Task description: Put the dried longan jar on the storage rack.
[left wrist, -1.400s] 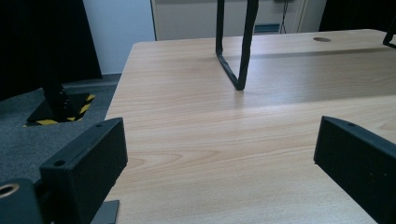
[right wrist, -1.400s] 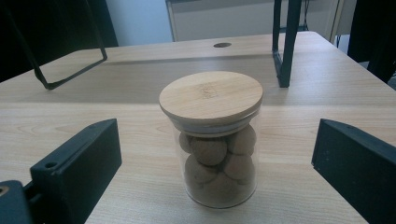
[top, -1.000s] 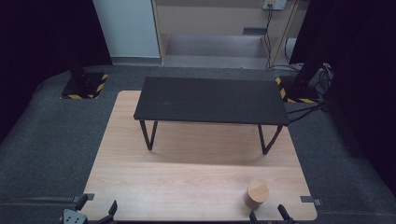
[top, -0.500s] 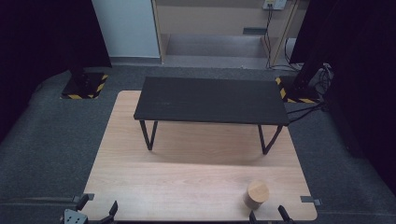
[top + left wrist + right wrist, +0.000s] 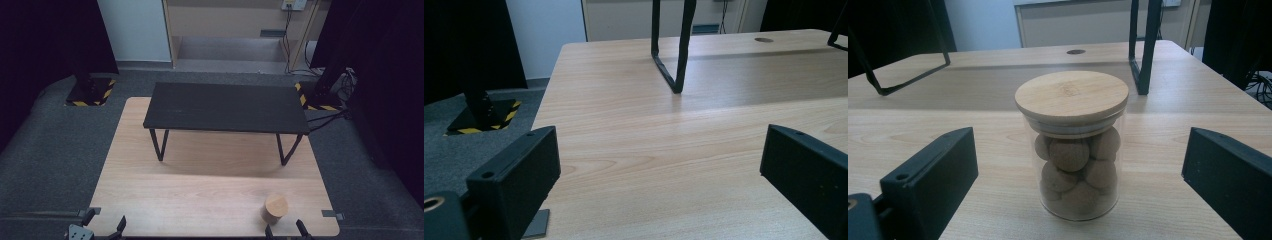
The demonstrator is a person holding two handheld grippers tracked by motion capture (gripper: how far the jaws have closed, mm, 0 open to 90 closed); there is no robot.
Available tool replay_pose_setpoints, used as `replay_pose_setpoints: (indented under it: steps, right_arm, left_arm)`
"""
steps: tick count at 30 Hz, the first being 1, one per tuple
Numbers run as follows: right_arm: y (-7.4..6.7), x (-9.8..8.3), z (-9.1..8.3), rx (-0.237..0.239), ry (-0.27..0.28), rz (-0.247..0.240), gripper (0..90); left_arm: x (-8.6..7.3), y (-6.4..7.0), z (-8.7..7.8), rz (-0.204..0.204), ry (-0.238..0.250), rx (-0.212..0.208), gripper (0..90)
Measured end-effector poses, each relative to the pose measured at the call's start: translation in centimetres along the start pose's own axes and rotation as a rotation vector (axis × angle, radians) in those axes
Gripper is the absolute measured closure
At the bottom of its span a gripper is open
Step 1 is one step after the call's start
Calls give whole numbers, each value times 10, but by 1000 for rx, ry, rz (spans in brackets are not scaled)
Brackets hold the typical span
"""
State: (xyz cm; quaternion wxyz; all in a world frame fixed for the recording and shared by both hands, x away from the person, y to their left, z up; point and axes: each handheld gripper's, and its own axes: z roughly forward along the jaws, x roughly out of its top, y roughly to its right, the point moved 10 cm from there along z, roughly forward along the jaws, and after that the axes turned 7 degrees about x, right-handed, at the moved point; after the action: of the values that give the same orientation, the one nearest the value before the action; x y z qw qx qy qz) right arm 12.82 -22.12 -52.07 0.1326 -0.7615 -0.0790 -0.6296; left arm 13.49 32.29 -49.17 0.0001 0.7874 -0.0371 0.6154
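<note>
Centring the lidded jar [image 5: 1072,145] between the spread jaws of the right gripper [image 5: 1078,185] is advised, while the left gripper [image 5: 659,185] is kept released near-left.

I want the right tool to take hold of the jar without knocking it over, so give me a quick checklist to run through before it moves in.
1. Right tool open wider than the jar: ok, its jaws stand apart on either side.
2. Jar centred between the jaws: ok in the right gripper view.
3. Jar upright, wooden lid seated flat: ok.
4. Bare table around the jar, the black bench well behind it: ok.
5. Left tool away from the jar, at the near left edge, open: ok.
6. Whether the lid is tight enough to stay on when lifted: cannot tell.
</note>
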Motion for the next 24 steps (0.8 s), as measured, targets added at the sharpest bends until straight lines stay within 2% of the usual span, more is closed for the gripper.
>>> replay_pose_setpoints:
  steps: [11,24]
  right_arm:
    - [-3,-5,6,-33,14,-7,15]
    - [-6,-9,36,-51,-6,-25,15]
  left_arm:
    - [-1,-2,-1,0,0,-1,14]
    - [-1,-3,0,3,-4,-7,14]
